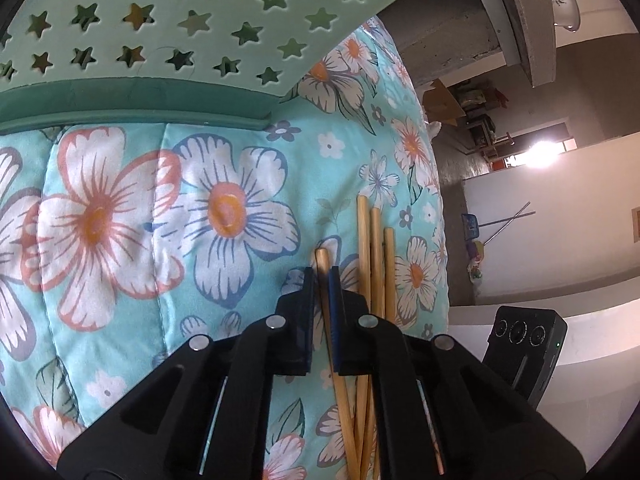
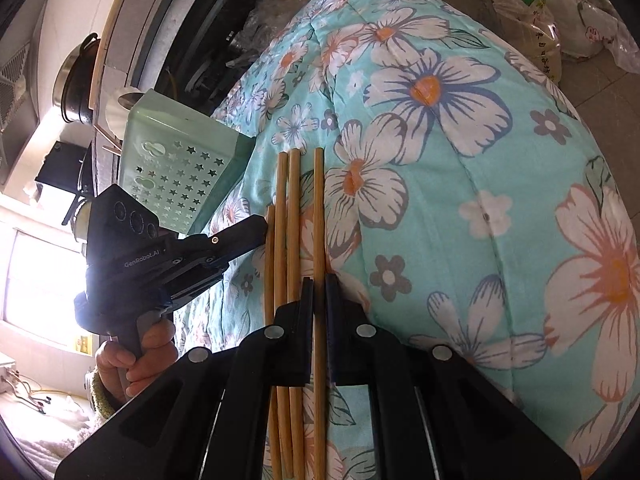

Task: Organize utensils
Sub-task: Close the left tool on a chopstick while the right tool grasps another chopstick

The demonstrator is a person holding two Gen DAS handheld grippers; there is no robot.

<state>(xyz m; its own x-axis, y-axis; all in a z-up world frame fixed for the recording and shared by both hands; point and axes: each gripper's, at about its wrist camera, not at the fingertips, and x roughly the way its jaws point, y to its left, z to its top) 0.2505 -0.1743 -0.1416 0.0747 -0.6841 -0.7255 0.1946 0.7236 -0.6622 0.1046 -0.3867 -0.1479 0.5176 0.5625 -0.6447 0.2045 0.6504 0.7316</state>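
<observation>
Both tools [image 1: 322,276] [image 2: 319,284] clamped, angled downward

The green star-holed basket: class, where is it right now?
The green star-holed basket stands on the floral quilt at left of the right wrist view, beyond the left gripper and left of the chopsticks.

A home kitchen: pot [image 2: 76,80] on a counter, range hood [image 2: 16,80], floral quilt [image 2: 440,160]

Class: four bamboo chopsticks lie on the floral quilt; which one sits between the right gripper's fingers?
The rightmost chopstick, lying slightly apart from the other three; the right gripper is shut on it.
</observation>
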